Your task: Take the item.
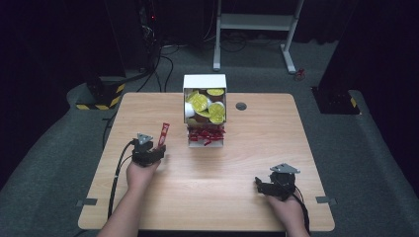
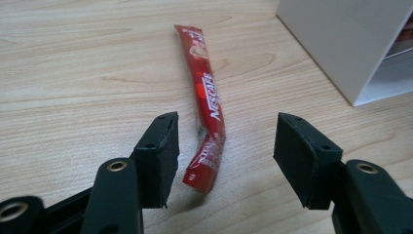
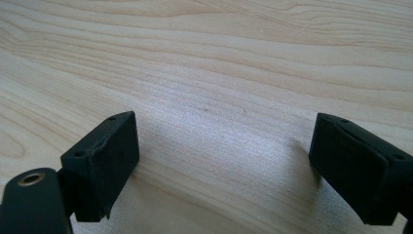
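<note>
A wooden table (image 1: pixel 257 163) with rounded corners is standing on grey carpet (image 1: pixel 370 163), and light is falling on both while the rest of the room is lying in near darkness. Beyond the table, a white metal stand (image 1: pixel 257 22) is resting on the floor, with black cables (image 1: pixel 165 64) trailing beside it. Yellow-and-black striped blocks (image 1: pixel 101 96) are sitting near the table's far left corner.

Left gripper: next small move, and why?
Probably close the left gripper on the red coffee stick. Its jaws stand open on either side of the stick's near end, which lies flat on the table beside the white box. The right gripper is open over bare wood.
</note>
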`<control>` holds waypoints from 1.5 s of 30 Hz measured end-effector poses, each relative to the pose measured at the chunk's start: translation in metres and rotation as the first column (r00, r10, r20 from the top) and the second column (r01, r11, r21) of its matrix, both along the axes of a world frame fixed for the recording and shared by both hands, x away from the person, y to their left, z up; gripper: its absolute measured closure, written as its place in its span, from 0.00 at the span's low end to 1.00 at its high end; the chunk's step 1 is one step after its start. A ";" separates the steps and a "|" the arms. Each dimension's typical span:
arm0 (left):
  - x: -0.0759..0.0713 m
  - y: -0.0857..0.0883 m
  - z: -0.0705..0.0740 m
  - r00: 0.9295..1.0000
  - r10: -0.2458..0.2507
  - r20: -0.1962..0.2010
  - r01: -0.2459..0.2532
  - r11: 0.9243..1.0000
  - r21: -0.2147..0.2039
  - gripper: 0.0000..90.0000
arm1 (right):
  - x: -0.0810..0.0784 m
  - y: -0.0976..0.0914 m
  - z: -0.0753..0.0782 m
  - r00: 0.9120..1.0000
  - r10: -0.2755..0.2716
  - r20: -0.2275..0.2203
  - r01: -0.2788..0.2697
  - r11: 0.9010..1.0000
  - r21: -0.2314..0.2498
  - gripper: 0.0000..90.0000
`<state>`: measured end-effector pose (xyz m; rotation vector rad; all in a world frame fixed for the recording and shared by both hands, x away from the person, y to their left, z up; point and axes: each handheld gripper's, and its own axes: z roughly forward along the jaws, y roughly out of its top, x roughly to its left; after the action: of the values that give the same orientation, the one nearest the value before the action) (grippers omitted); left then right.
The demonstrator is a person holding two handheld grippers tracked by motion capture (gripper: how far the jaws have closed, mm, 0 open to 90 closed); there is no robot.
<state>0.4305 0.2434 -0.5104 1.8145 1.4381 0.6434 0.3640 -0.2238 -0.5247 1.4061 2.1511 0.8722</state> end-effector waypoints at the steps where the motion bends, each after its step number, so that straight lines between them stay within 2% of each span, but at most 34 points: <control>1: -0.001 0.000 0.001 1.000 0.000 -0.001 0.000 1.000 -0.001 0.47 | 0.000 0.000 0.000 1.000 0.001 0.001 -0.001 1.000 -0.001 0.12; 8: -0.007 -0.001 0.008 1.000 -0.026 0.013 0.026 1.000 0.000 0.48 | 0.000 0.000 0.000 1.000 0.000 0.000 0.000 1.000 0.000 0.12; 11: -0.012 -0.001 0.010 0.999 -0.035 0.035 0.037 0.999 -0.035 0.49 | 0.000 0.000 0.000 1.000 0.000 0.000 0.000 1.000 0.000 0.12; 13: -0.015 -0.001 0.011 0.998 -0.042 0.036 0.044 0.998 -0.047 0.50 | 0.000 0.000 0.000 1.000 0.000 0.000 0.000 1.000 0.000 0.12; 22: -0.024 0.001 0.016 0.997 -0.069 0.041 0.071 0.996 -0.053 0.50 | 0.000 0.000 0.000 1.000 0.000 0.000 0.000 1.000 0.000 0.12; 28: -0.031 0.001 0.020 0.996 -0.080 0.045 0.083 0.994 -0.073 0.50 | 0.000 0.000 0.000 1.000 -0.001 -0.001 0.001 1.000 0.001 0.12; 36: -0.042 0.004 0.028 0.993 -0.101 0.053 0.104 0.993 -0.057 0.47 | 0.000 0.000 0.000 1.000 -0.001 -0.001 0.001 1.000 0.001 0.12; 42: -0.056 0.014 0.030 0.992 -0.114 0.054 0.117 0.992 -0.056 0.48 | 0.000 0.000 0.000 1.000 -0.001 -0.001 0.001 1.000 0.001 0.12; 45: -0.065 0.021 0.028 0.991 -0.121 0.053 0.124 0.991 -0.041 0.47 | 0.000 0.000 0.000 1.000 -0.002 0.001 0.002 1.000 0.000 0.12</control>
<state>0.3654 0.2643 -0.4827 1.8234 1.2866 0.5870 0.3639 -0.2237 -0.5247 1.4073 2.1480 0.8716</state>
